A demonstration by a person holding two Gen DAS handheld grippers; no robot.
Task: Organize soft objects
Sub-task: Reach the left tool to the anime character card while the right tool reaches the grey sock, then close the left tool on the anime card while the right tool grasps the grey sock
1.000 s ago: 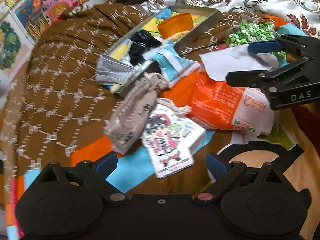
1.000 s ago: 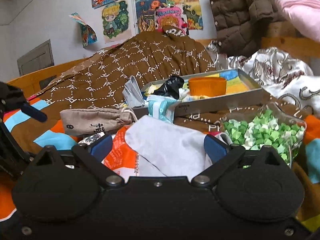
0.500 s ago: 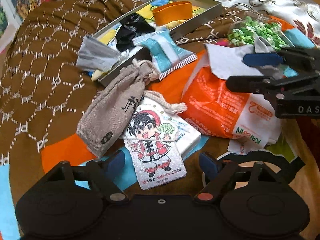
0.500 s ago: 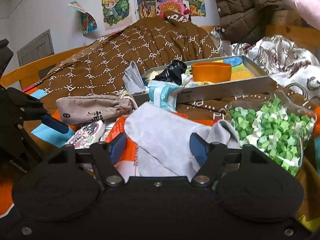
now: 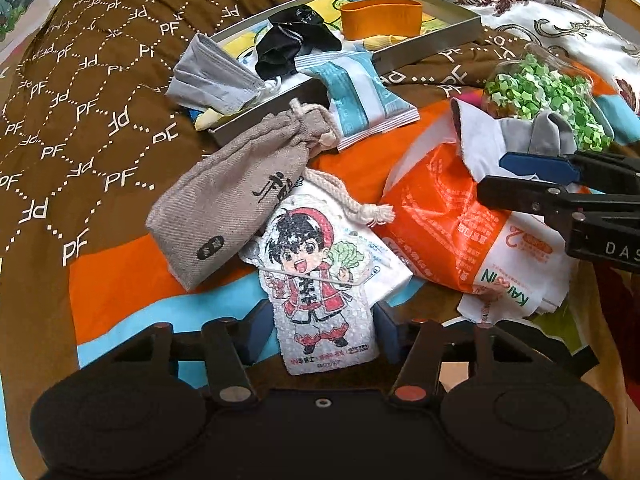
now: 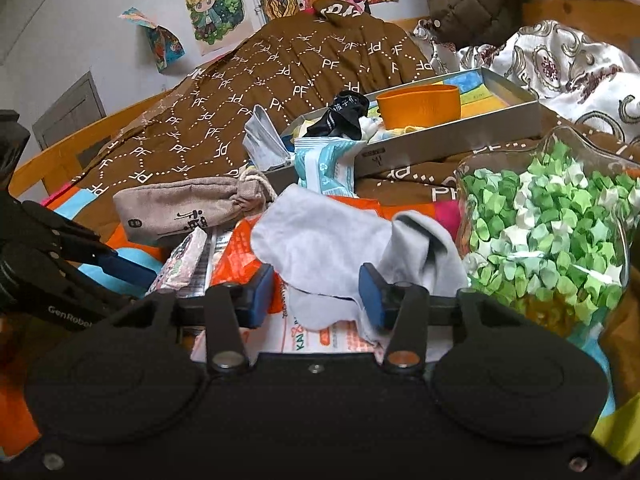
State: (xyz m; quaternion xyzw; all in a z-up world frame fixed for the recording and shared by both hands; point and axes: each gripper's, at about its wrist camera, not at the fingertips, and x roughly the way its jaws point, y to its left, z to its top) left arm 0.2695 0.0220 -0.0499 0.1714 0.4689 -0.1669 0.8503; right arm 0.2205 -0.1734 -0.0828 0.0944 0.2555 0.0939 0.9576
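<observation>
Straddling the cartoon-printed pouch (image 5: pixel 320 276), the left hand-held gripper (image 5: pixel 316 330) has its jaws set wide, one blue pad on each side of the pouch's near end, neither pad clearly pressing it. The pouch lies flat on the bed, with a grey drawstring bag (image 5: pixel 236 200) overlapping its far-left corner and an orange plastic bag (image 5: pixel 444 220) just beside it on the right. The right hand-held gripper (image 6: pixel 316 294) is also parted, its pads flanking the near edge of a pale grey cloth (image 6: pixel 324 240) draped over the orange bag. Crowding that cloth on the right is a clear bag of green paper stars (image 6: pixel 548 232). Farther off, a metal tray (image 5: pixel 432 42) on the brown quilt (image 5: pixel 92 92) holds an orange band (image 5: pixel 380 16), a black sock (image 5: pixel 296 36) and a grey mask (image 5: pixel 212 76), with a teal-striped packet (image 5: pixel 360 92) leaning over its near rim.
</observation>
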